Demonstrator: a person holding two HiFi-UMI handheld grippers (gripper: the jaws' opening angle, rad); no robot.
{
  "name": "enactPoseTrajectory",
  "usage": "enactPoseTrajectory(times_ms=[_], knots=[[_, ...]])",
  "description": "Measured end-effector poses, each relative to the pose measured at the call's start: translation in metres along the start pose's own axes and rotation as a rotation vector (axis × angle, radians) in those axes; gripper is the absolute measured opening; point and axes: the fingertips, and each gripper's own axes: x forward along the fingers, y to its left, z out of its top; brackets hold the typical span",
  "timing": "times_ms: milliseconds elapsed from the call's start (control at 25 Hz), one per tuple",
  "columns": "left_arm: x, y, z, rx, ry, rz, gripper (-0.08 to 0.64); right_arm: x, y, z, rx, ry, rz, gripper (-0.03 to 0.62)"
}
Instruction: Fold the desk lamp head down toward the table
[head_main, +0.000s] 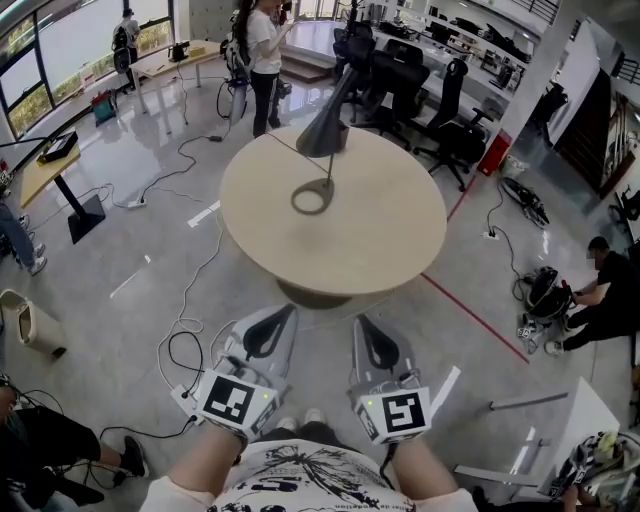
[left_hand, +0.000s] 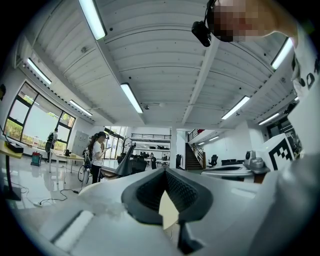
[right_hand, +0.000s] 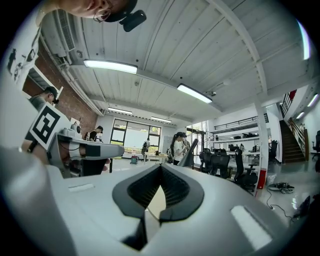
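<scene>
The head view looks forward and steeply down from the person's head, over the left gripper (head_main: 285, 318) and right gripper (head_main: 365, 325), to the round table (head_main: 390, 230) a little ahead. Each gripper view sits low and close behind its own jaws, tilted upward, so the ceiling (left_hand: 165, 60) fills the upper part. All three views share the lamp (head_main: 325, 130) near the table's far edge and a standing person (head_main: 265, 55) beyond it.

The table (head_main: 385, 235) looks like pale, matt wood. The lamp (head_main: 324, 132) is dark and matt, the floor (head_main: 90, 260) glossy grey.
</scene>
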Motion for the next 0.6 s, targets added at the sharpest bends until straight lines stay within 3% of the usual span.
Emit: enactPoseTrajectory(times_ms=[600], knots=[[0.0046,-0.0057,-0.0004,-0.005,0.005,-0.005,0.006,0.0000,-0.0069,0.0026,-0.004,0.001,0.002,0.006]])
